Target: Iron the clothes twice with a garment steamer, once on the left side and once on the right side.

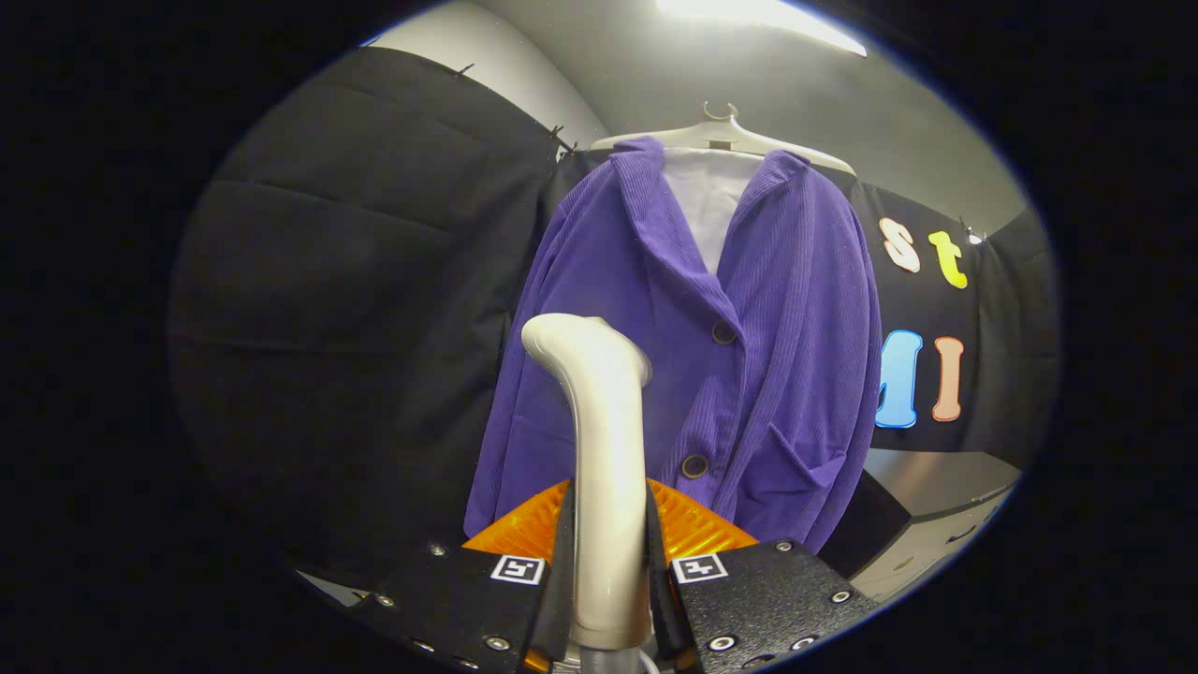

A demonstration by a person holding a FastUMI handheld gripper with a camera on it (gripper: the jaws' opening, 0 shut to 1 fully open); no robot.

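A purple corduroy jacket (pixel 749 318) with dark buttons hangs on a pale hanger (pixel 721 136) in front of the black cloth wall, over a white lining at the collar. My gripper (pixel 608 552) is shut on the handle of a cream garment steamer (pixel 604 449), which stands upright between the fingers. The steamer's bent head (pixel 580 342) points towards the jacket's left half, near the lower left front panel. Whether the head touches the fabric cannot be told.
A grey cabinet or counter (pixel 936 505) stands low to the right, behind the jacket's hem. Black cloth wall (pixel 356 309) hangs to the left of the jacket. A ceiling light (pixel 758 14) glows above.
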